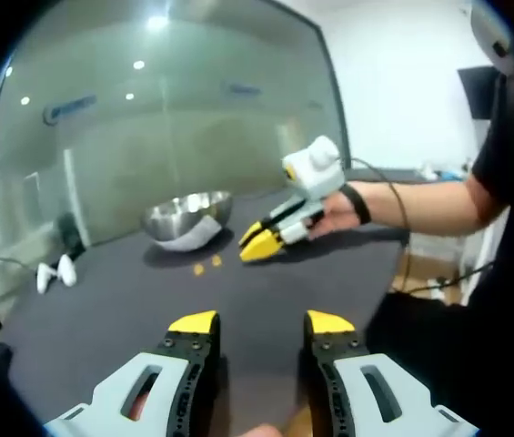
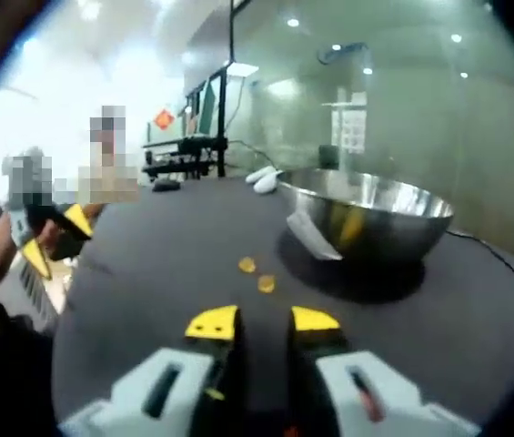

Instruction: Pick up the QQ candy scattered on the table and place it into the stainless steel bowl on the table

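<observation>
- Left gripper view, bottom centre: the left claw (image 1: 261,321) rises from the lower edge, its yellow-tipped jaws standing well apart with nothing between them, above the dark tabletop (image 1: 102,300).
- Same view, centre: two small yellow candies (image 1: 206,265) lie on the tabletop, just below the bowl (image 1: 186,217), which sits slightly left of centre with its open side tipped toward the camera.
- Same view, right of centre: the right claw (image 1: 255,246), held by a hand (image 1: 337,211) reaching in from the right edge, points down-left toward the candies; its yellow tips look drawn close together, though whether they are fully shut cannot be told here.
- Same view, lower left: two white objects (image 1: 55,272) rest near the tabletop's far edge.
- Right gripper view, bottom centre: the right claw (image 2: 264,320) shows a narrow gap between its jaws, nothing held.
- Same view, centre: the two candies (image 2: 257,274) lie on the tabletop (image 2: 166,246) just above the claw tips, apart from them.
- Same view, upper right: the bowl (image 2: 366,215) stands near the candies, not touching them.
- Same view, left edge: the left claw (image 2: 54,238) enters, partly blurred.
</observation>
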A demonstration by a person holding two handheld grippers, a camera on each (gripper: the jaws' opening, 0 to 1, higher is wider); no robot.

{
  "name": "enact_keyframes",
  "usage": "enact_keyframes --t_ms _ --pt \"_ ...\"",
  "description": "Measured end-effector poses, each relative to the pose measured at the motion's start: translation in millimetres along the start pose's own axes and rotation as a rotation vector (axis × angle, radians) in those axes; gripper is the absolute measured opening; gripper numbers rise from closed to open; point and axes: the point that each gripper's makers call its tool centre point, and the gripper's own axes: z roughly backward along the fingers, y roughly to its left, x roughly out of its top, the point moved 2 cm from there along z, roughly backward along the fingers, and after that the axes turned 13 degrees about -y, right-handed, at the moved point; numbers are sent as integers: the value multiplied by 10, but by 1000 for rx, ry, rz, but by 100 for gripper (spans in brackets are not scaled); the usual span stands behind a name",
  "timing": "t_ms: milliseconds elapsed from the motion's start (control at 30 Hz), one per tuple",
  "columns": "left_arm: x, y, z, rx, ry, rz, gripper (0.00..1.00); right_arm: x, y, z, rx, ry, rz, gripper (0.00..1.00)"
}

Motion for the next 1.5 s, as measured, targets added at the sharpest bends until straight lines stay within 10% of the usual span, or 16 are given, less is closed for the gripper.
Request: enact_keyframes --t_ms 567,1100,1400,1500 --pt "-89 119 70 52 21 25 38 -33 -19 -444 27 22 -24 19" --pt "-95 130 35 42 27 20 38 -8 -9 -421 19 12 -36 9" --pt "-86 140 33 38 29 17 38 284 77 -161 34 -52 -15 9" --pt "-82 139 22 37 28 17 38 589 197 -78 134 -165 62 9"
